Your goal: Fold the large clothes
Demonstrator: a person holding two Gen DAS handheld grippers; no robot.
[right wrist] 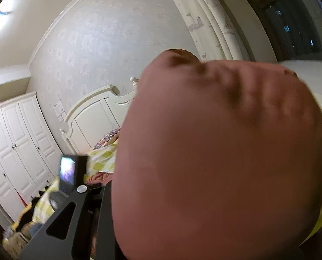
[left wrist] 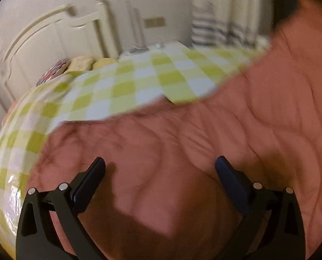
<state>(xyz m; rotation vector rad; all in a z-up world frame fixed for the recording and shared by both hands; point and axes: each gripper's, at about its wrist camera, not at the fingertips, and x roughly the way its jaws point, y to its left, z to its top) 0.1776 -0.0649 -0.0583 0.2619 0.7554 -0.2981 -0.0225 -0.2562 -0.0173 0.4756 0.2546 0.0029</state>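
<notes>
The pink garment (left wrist: 204, 140) is lying across the checked bedsheet (left wrist: 128, 82); my left gripper (left wrist: 161, 166) is gaping above it, my right gripper (right wrist: 109, 195) clamping its bunched fabric.

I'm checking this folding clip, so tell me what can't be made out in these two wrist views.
- Right wrist view: the right gripper's far finger is hidden by the pink garment, as is most of the bed.
- Left wrist view: the garment's full shape is cut off by the right and bottom edges.
- Left wrist view: the checked bedcover, pillows and headboard are motion-blurred.
</notes>
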